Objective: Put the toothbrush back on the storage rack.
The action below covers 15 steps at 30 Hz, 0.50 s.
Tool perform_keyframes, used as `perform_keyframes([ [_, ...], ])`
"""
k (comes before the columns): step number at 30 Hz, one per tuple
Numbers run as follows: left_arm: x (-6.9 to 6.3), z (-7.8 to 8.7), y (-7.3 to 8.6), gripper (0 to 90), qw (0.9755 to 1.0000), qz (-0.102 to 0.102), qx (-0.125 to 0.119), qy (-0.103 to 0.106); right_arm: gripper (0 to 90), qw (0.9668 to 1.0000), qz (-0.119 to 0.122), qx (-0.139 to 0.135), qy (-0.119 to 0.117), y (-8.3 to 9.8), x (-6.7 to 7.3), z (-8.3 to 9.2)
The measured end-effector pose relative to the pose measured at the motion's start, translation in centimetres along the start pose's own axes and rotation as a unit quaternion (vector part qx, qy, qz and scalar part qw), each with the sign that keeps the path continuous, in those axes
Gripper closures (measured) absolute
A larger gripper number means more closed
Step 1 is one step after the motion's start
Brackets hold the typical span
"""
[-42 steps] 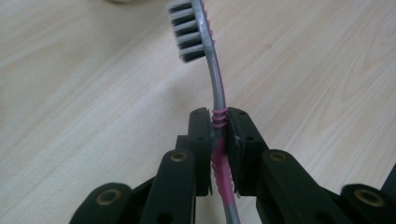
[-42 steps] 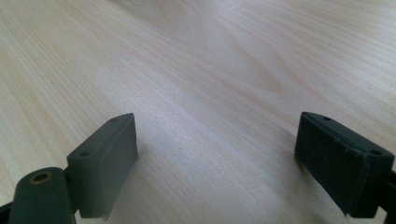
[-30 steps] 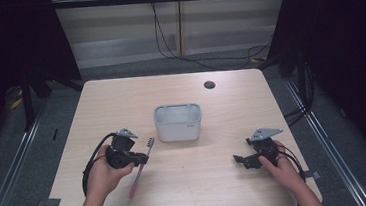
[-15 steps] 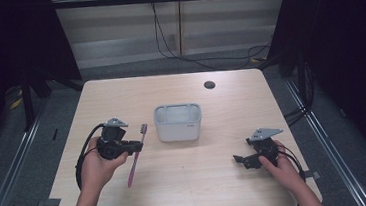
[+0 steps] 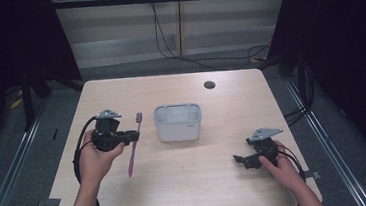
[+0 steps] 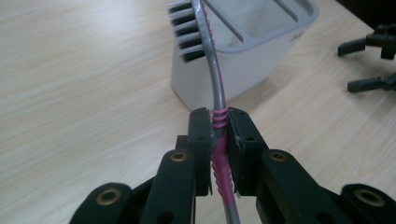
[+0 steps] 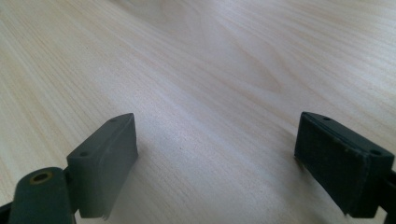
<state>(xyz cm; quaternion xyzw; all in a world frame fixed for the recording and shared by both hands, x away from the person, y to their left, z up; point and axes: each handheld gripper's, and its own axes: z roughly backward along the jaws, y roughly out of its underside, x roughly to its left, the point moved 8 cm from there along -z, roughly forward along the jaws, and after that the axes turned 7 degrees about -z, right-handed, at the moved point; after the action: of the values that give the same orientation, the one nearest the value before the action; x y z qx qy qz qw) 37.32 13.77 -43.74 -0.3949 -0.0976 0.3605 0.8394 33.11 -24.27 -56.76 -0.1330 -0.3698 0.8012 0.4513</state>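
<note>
Left gripper view: a pink-and-grey toothbrush [image 6: 218, 126] is clamped at its handle between the left gripper's [image 6: 218, 140] fingers, bristle head raised beside the white holder [image 6: 243, 60]. Right gripper's [image 7: 217, 163] fingers are spread wide, nothing between them, over the counter [image 7: 196, 70].

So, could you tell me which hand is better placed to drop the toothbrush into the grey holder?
Left. The left gripper already clamps the toothbrush beside the holder; the right gripper rests open, farther off.

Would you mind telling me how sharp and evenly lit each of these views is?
High view: table evenly lit, surroundings dark. Left gripper view: toothbrush crisp at the left gripper, holder slightly soft. Right gripper view: right gripper blurred up close, soft glare on the wood.
</note>
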Motion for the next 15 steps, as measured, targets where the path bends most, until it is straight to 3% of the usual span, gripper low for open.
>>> perform_keyframes([
  [9, 0.9, 0.6, -1.1, 80.6, 0.999, 0.007, -0.037, -0.026, 12.7, 1.0, 0.0, 0.0, 0.0, 0.0, 0.0, 0.0],
  [11, 1.0, 0.7, -1.6, 80.6, 0.9978, 0.012, -0.055, -0.034, 12.7, 1.0, 0.0, 0.0, 0.0, 0.0, 0.0, 0.0],
  [15, 1.2, 0.8, -2.0, 80.6, 0.997, 0.015, -0.067, -0.035, 12.7, 1.0, 0.0, 0.0, 0.0, 0.0, 0.0, 0.0],
])
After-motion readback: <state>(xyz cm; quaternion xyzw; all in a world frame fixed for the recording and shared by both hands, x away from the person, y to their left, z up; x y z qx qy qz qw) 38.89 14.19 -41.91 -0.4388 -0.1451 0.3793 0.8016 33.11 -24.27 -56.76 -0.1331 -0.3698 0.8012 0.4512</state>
